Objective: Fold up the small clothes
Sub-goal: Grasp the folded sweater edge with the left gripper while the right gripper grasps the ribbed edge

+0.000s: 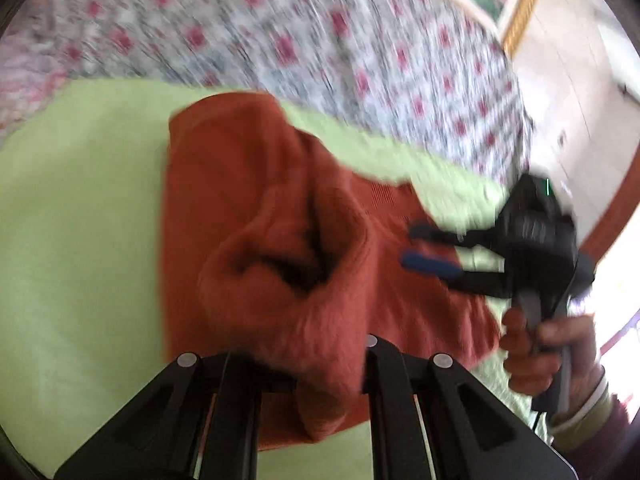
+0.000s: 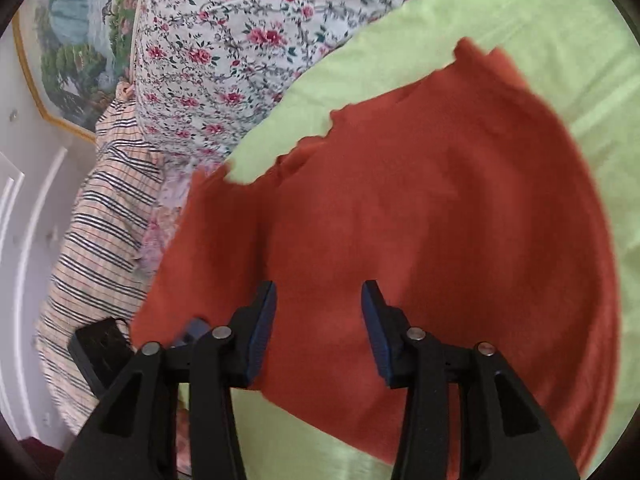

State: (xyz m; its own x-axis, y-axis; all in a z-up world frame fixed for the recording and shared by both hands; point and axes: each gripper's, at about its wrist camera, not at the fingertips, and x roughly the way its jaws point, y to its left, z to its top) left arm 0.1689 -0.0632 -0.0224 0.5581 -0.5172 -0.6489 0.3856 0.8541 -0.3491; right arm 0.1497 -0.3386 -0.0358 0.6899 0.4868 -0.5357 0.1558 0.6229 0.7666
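Left gripper [image 1: 320,376], bottom centre of left wrist view, is pinched tight on a bunched fold of the rust-red garment [image 1: 280,216], lifting it off the lime-green sheet [image 1: 80,240]. Right gripper [image 2: 319,332] jaws spread, nothing btwn them, over flat red cloth mid-frame. Floral bedding [image 2: 224,40] upper left.

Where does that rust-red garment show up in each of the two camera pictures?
Left wrist view: the rust-red garment fills the middle, a bunched fold of it rising into the left gripper, shut on it.
Right wrist view: it spreads flat across the centre and right, beneath the open right gripper.
Shared landmark: the light green sheet under it, with floral bedding beyond.
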